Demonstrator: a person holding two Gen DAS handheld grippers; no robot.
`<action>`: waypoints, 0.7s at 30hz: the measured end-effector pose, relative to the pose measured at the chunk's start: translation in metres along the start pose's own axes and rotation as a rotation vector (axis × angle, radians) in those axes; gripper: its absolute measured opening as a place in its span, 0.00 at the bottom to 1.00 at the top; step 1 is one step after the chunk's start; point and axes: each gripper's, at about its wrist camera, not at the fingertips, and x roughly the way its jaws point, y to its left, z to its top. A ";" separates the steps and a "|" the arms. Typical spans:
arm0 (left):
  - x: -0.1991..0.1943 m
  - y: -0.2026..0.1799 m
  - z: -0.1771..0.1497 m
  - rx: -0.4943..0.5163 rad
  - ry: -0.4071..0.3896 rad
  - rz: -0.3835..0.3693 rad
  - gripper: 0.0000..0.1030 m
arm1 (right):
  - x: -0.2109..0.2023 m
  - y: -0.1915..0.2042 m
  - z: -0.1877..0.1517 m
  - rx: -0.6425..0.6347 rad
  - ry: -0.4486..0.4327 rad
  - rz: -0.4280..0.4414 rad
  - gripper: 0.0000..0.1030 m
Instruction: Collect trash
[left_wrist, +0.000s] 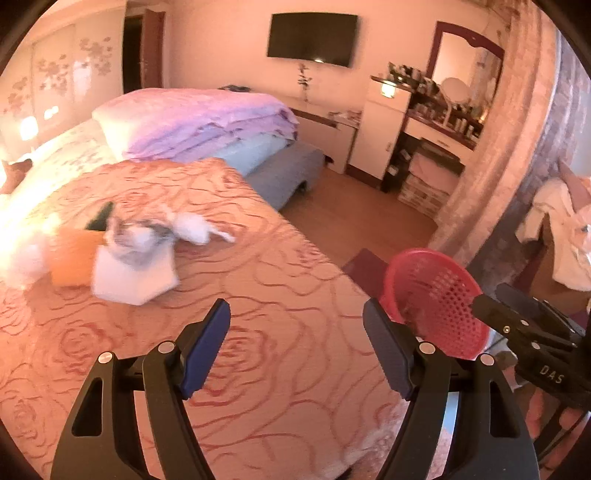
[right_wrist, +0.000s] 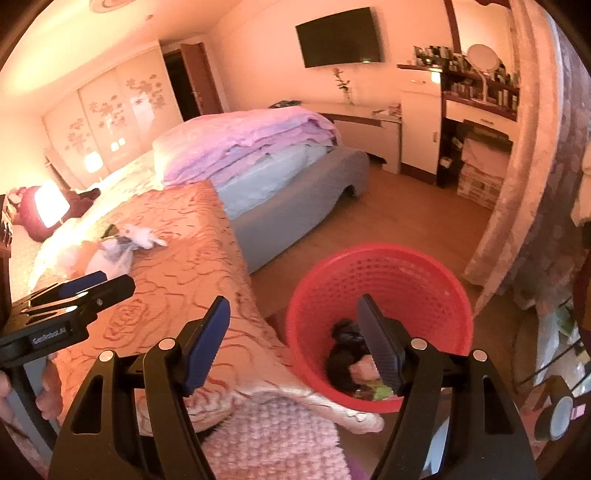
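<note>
Your left gripper (left_wrist: 297, 345) stood spread, nothing between pads, over bedspread (left_wrist: 266, 295). Your right gripper (right_wrist: 293, 341) gaped too, empty, above red basket (right_wrist: 417, 266) beside bed's near corner. Trash pile (left_wrist: 133, 254) lay near bedspread's far left edge.
</note>
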 end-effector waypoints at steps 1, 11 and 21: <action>-0.002 0.005 0.000 -0.008 -0.002 0.007 0.69 | 0.000 0.004 0.001 -0.004 -0.001 0.006 0.67; -0.014 0.072 -0.005 -0.135 -0.022 0.095 0.69 | 0.005 0.038 0.007 -0.023 -0.004 0.069 0.67; 0.001 0.132 -0.002 -0.240 -0.005 0.181 0.69 | 0.018 0.060 0.008 -0.031 0.011 0.128 0.67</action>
